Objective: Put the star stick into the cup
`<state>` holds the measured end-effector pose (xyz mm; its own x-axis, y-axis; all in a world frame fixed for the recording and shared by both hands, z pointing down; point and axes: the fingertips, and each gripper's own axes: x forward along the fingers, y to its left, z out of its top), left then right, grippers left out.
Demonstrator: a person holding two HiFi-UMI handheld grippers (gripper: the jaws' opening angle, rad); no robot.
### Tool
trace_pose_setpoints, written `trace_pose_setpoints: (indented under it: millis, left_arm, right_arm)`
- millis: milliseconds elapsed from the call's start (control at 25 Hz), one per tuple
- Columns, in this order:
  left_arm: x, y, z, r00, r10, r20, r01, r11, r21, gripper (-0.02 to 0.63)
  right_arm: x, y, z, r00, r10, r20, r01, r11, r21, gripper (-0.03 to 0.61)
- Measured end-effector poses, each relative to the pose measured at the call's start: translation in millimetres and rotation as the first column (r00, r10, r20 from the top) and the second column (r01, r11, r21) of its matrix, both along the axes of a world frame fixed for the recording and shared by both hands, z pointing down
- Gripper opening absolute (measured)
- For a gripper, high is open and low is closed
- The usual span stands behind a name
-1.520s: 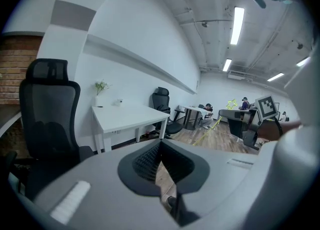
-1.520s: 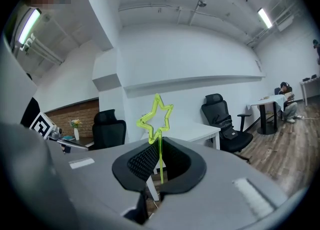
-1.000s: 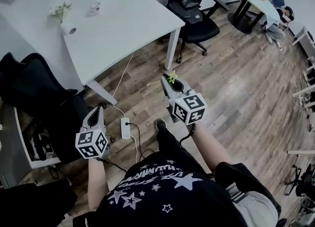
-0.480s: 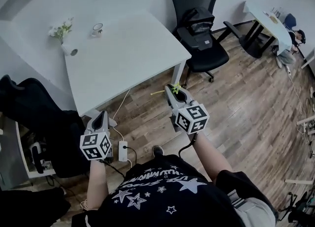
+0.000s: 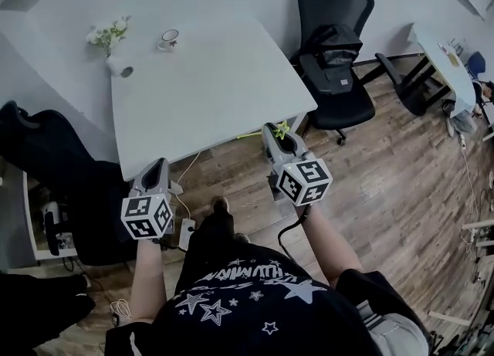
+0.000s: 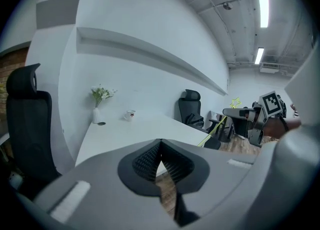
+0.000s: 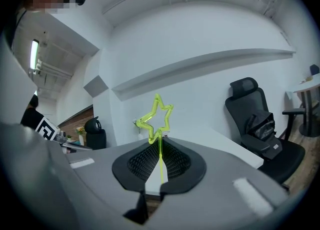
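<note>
The white table is bare from near edge to middle, with a flower vase and cup upper left, one black office chair upper right, and another chair at left.

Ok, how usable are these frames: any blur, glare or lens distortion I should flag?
Head view: sharp but dim and muted, with fisheye bowing the edges of the white table. Left gripper view: black round vignette, ceiling strip lights blown out, own jaws close and slightly soft. Right gripper view: same vignette, even light, the star stick bright and crisp between shut jaws.
</note>
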<state>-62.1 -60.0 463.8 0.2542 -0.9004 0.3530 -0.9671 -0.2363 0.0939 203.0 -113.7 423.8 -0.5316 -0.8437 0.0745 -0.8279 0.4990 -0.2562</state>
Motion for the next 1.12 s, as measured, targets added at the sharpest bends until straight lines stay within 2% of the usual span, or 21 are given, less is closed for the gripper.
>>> trace_pose_setpoints:
  millis: [240, 520, 800, 1120]
  left_arm:
    - [-14, -46, 13, 1.000, -0.017, -0.001, 0.017, 1.000, -0.017, 0.003]
    - [-37, -140, 20, 0.999, -0.014, -0.032, 0.014, 1.000, -0.007, 0.003]
    - [-69, -225, 15, 0.998, -0.021, -0.054, 0.021, 1.000, -0.009, 0.003]
    - [-103, -289, 12, 0.998, -0.029, -0.061, 0.029, 1.000, -0.002, 0.003]
  right_arm:
    - [-10, -47, 8, 1.000, -0.009, -0.006, 0.009, 1.000, -0.010, 0.031]
    - [-36, -135, 8, 0.999, -0.014, -0.034, 0.014, 1.000, -0.003, 0.031]
    - [-84, -229, -9, 0.997, -0.052, -0.061, 0.053, 0.999, 0.011, 0.031]
    - [-139, -316, -29, 0.993, -0.089, -0.077, 0.093, 0.995, 0.046, 0.031]
